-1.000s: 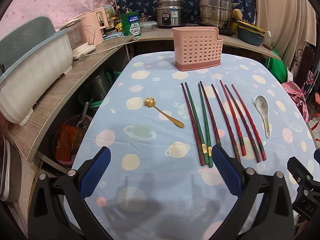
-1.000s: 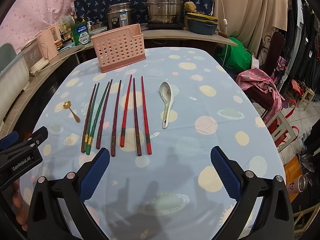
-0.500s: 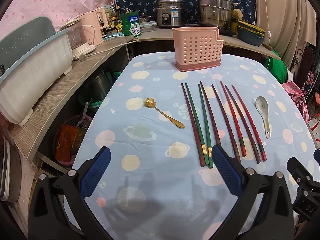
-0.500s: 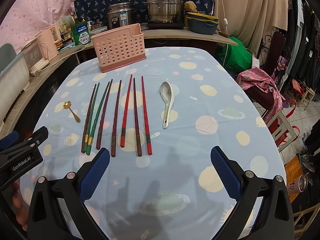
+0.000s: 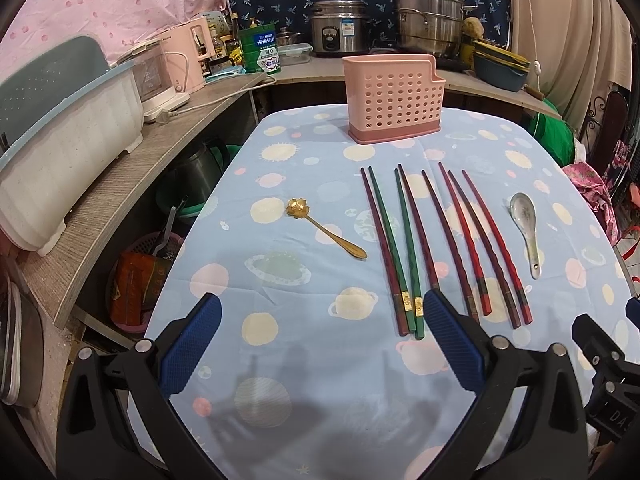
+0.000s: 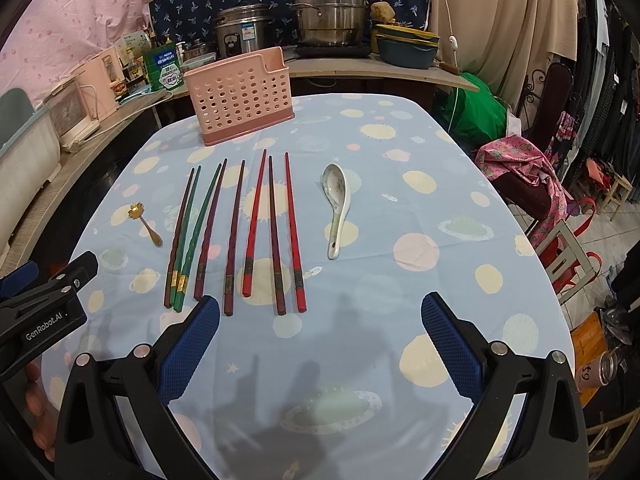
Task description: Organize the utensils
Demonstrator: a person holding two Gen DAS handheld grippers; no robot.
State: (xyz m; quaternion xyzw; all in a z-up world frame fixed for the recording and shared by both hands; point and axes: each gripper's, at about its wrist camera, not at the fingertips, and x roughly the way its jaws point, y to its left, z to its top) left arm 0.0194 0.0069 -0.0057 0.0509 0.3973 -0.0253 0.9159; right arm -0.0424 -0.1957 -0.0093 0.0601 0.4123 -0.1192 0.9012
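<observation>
A pink perforated utensil holder (image 5: 394, 98) (image 6: 242, 96) stands upright at the far end of the table. Several red, maroon and green chopsticks (image 5: 436, 248) (image 6: 236, 232) lie side by side in the middle. A gold spoon (image 5: 324, 233) (image 6: 145, 224) lies left of them. A white ceramic spoon (image 5: 526, 228) (image 6: 337, 204) lies right of them. My left gripper (image 5: 320, 320) is open and empty, above the near table edge. My right gripper (image 6: 320, 320) is open and empty, beside it on the right.
The table wears a blue cloth with planet prints (image 5: 280, 280) (image 6: 420, 220). A wooden counter (image 5: 120, 184) runs along the left with a white tub (image 5: 60, 152) and appliances. Pots (image 6: 328, 20) stand behind the table. Chairs and clothes (image 6: 528, 176) are on the right.
</observation>
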